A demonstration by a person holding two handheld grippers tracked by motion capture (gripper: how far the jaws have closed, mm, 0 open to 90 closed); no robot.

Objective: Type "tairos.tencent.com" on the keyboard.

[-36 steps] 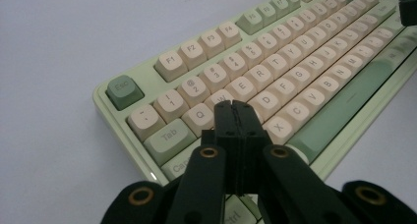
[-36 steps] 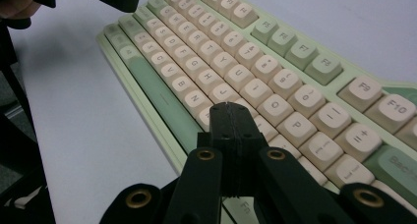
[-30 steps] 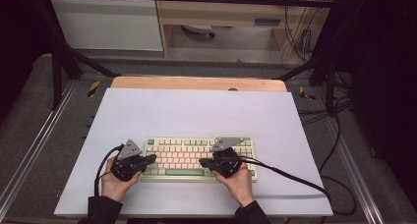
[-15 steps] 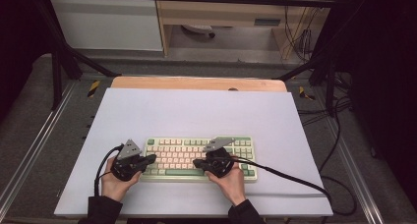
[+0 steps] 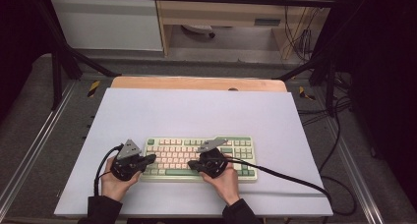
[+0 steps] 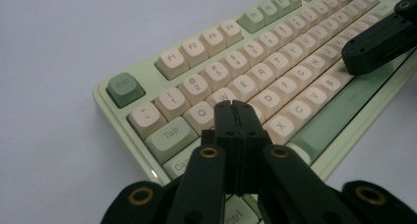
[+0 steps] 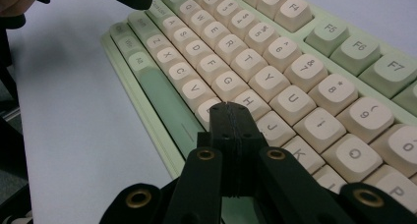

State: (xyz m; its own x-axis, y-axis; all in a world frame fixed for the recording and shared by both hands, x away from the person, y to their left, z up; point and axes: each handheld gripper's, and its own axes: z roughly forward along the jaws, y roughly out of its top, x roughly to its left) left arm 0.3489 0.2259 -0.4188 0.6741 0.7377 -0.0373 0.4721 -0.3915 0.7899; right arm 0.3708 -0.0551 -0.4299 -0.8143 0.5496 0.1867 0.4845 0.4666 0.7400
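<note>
With jaws pressed together and empty, the left hand-held gripper (image 6: 235, 108) and right hand-held gripper (image 7: 230, 110) poise over the keyboard (image 5: 196, 157) near the table's (image 5: 196, 111) front edge, where a broad tip could strike 2 neighbouring keys

The keyboard (image 5: 199, 158) is cased in smooth pale-green plastic with a faint sheen; its cream and green keycaps are matt plastic. The left gripper (image 6: 233, 107) and right gripper (image 7: 229, 108) are built of matt black plastic, finely ridged, with brass-coloured metal rings. The table (image 5: 196, 111) is covered in matt lilac sheet, edged by bare wood.
</note>
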